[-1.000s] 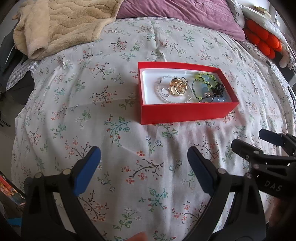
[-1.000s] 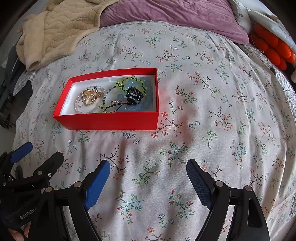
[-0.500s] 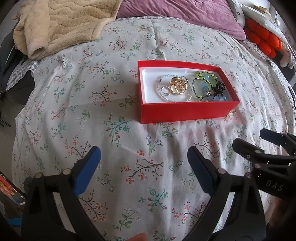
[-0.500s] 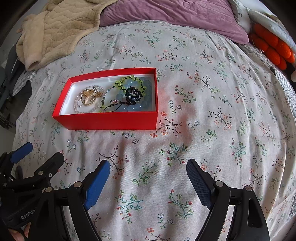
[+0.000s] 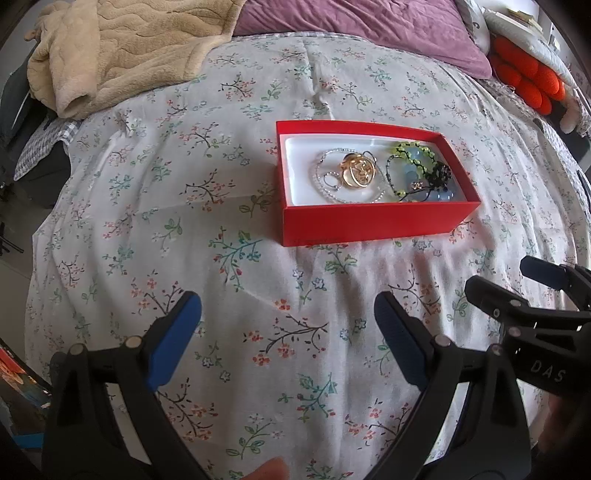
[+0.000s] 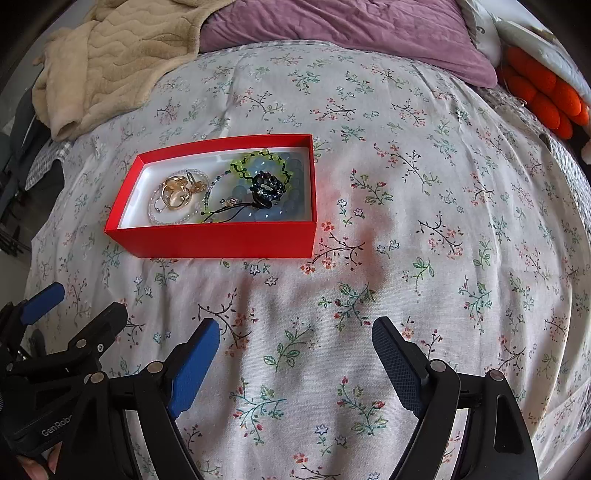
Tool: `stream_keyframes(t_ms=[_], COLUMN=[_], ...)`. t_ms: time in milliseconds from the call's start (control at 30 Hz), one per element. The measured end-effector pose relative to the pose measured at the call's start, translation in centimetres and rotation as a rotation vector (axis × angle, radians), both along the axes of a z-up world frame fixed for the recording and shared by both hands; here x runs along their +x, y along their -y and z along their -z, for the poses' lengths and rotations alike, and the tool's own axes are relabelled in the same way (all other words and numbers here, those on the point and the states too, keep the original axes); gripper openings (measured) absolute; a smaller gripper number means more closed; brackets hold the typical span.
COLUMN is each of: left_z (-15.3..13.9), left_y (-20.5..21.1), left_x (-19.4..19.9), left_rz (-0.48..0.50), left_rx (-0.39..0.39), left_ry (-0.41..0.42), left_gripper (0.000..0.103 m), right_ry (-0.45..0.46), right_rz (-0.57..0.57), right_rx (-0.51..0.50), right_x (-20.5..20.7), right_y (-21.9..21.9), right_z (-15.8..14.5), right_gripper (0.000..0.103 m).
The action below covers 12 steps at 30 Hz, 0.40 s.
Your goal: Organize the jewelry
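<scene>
**Both grippers hanging open short of the red box**

Floral bedding (image 5: 147, 221) is filling both views, with a beige blanket (image 5: 122, 55) bunching at the far left, a purple pillow (image 5: 351, 33) lying along the head of the bed, and orange cushions (image 5: 524, 77) sitting at the far right.

Going left to right across the near edge: the left gripper (image 5: 288, 339) is pointing steeply down at bare sheet, its jaws standing wide apart with nothing between them. Just beside it, the right gripper (image 6: 295, 358) is doing the same, jaws spread and empty.

Beyond both, the box (image 5: 369, 225) is sitting on the sheet, well apart from the fingertips. Its long side is running across the views, roughly parallel to the line between the two grippers. Inside, a gold ring (image 5: 358, 171) is lying within a clear bead strand toward the left end, while green beads (image 5: 410, 149), blue beads (image 6: 266, 214) and a dark piece (image 6: 267, 186) are tangling at the right end.

From the left gripper the box is lying ahead and to the right; from the right gripper it is lying ahead and to the left. Neither looks clearly nearer, so I judge either could be reaching forward first.
</scene>
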<state>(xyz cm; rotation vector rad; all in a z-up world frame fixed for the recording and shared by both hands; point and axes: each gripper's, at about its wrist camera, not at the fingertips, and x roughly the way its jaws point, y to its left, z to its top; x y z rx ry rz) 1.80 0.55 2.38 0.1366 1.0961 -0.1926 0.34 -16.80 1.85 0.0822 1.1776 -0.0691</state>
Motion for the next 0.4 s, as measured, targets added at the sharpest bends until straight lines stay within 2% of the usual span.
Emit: stream_keyframes(t_ms=[400], left_z=[0.35], left_y=[-0.27], left_x=[-0.24], left_rz=[-0.003], left_rx=[-0.004], left_ry=[-0.013], left_gripper=[0.095], right_ry=[-0.001], right_rz=[0.003], right_rx=[-0.004], right_x=[-0.25], right_y=[0.23], right_z=[0.27], right_gripper=[0.086])
